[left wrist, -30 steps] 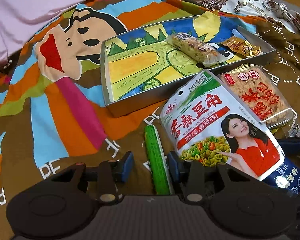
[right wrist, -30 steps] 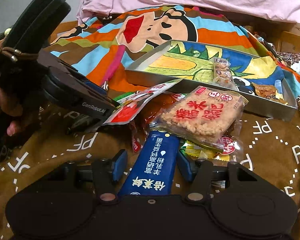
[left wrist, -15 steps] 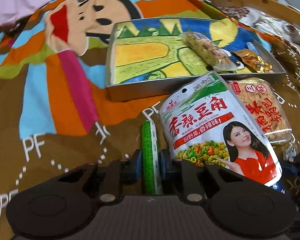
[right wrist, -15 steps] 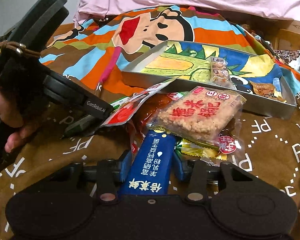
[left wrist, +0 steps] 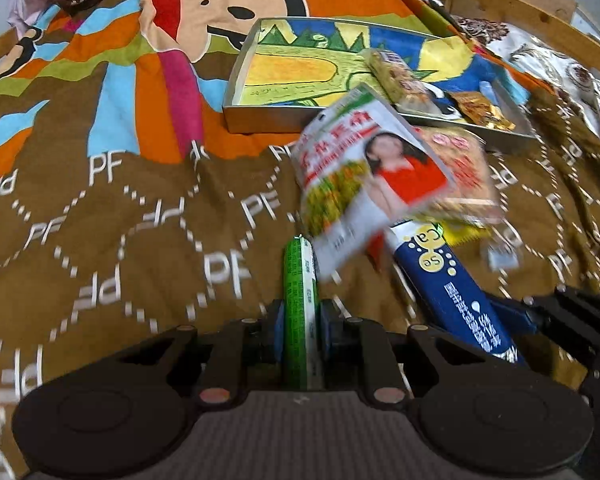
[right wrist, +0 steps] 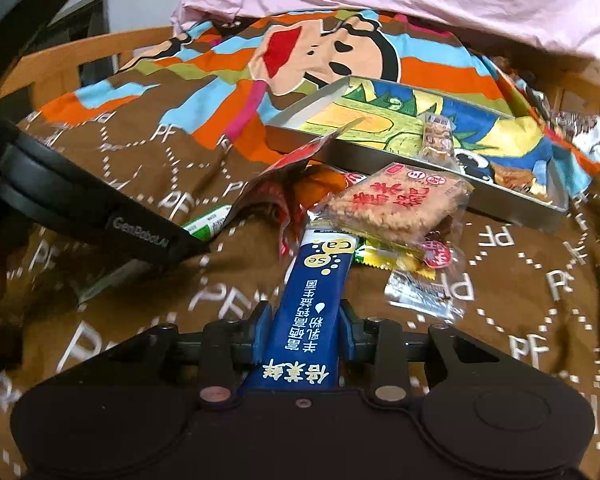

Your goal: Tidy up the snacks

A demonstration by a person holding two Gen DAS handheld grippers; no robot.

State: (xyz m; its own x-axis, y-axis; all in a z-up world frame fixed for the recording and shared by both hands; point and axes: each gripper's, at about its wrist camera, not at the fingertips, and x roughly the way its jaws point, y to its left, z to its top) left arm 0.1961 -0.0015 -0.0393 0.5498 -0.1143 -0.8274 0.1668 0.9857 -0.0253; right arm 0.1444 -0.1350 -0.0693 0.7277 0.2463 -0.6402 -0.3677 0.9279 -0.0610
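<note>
Firstly, left wrist view: left gripper [left wrist: 302,326] clamped on green stick snack [left wrist: 300,304], stick running forward between pads over brown blanket [left wrist: 120,240]. Pea pouch [left wrist: 364,176] blurred, just beyond stick tip. Tray [left wrist: 268,122] farther back.

Right wrist view: right gripper [right wrist: 303,332], jaws just closing, pinching blue sachet [right wrist: 314,312]; sachet's far end tucked under rice-cracker pack [right wrist: 396,204]. Tray [right wrist: 380,156] behind.

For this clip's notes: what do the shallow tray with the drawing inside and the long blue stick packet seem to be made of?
The shallow grey tray looks like thin sheet metal, dull matt walls with sharp folded corners; the drawing lining it looks like paper. The long blue stick packet looks like glossy printed plastic or foil film, judging by its sheen and creasing; the right gripper pinches it.
</note>
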